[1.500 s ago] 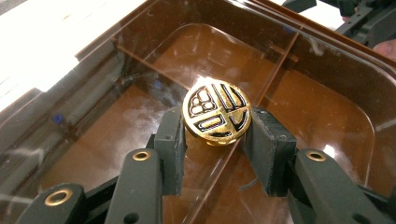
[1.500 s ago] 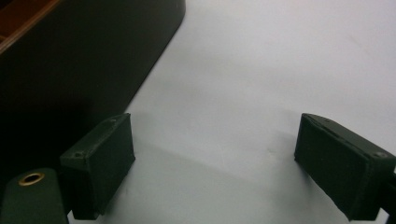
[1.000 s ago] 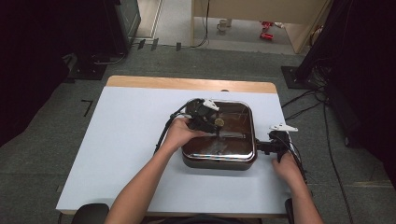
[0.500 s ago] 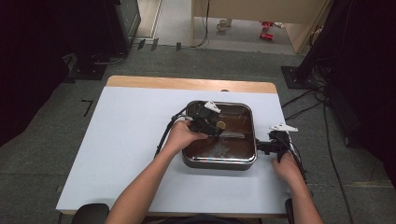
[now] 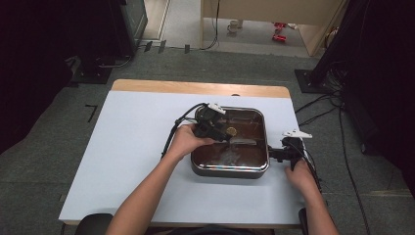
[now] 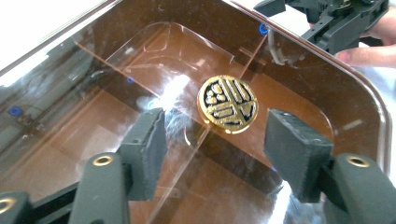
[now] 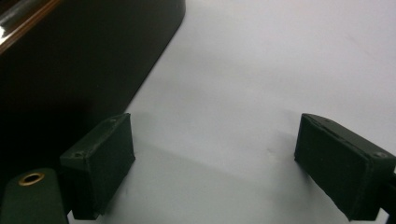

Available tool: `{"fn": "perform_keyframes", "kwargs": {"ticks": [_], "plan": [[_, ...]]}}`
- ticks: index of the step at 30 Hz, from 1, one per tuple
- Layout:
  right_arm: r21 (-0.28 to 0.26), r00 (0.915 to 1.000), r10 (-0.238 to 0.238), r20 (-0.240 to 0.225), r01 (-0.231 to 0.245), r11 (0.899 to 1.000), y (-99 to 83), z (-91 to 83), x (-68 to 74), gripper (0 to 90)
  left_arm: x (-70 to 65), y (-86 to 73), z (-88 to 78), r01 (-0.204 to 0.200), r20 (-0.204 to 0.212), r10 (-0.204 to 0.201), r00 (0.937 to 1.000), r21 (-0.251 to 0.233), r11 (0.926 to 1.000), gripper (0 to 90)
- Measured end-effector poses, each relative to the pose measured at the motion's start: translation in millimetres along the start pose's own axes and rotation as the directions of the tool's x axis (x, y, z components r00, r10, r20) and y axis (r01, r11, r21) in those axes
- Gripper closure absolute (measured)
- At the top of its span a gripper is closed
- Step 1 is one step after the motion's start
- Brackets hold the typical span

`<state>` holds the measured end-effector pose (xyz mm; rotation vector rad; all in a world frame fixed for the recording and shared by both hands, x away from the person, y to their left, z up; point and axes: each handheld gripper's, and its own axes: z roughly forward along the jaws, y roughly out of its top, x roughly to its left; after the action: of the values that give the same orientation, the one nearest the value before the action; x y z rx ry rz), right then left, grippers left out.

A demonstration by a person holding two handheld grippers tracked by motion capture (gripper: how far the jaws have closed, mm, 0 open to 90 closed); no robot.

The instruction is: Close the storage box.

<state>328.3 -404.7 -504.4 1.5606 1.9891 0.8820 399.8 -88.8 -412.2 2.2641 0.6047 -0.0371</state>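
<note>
Looking down from the high view, I held my left gripper (image 5: 222,132) over the square brown transparent-lidded box (image 5: 230,169) mid-table; centring first seemed wise. Its own view showed jaws spread wide, empty, flanking the round gold emblem (image 6: 227,103). My right gripper (image 7: 215,168) gaped empty beside the box.

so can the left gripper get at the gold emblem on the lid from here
Probably yes. The left gripper hangs open just above the clear lid, its jaws either side of the gold emblem, with nothing between them.
</note>
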Motion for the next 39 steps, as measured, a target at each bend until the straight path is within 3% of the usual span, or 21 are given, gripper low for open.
{"fn": "perform_keyframes", "kwargs": {"ticks": [3, 24, 39], "plan": [[0.000, 1.0000, 0.000, 0.000, 0.000, 1.000, 0.0, 0.0, 0.0, 11.4, 0.0, -2.8, -7.3, -0.010, -0.007, 0.010, 0.9999, -0.011, 0.9999, 37.5], [-0.001, 1.0000, -0.003, 0.000, 0.003, 1.000, 0.0, 0.1, -0.2, 11.4, 4.3, -27.2, -49.7, 0.045, -0.016, -0.046, 0.9988, -0.073, 0.9963, 35.9], [-0.002, 1.0000, -0.001, 0.001, 0.001, 1.000, 0.0, 0.1, 0.0, 11.4, 6.0, -56.2, -75.1, 0.063, -0.068, -0.070, 0.9953, -0.105, 0.9925, 36.0]]}}
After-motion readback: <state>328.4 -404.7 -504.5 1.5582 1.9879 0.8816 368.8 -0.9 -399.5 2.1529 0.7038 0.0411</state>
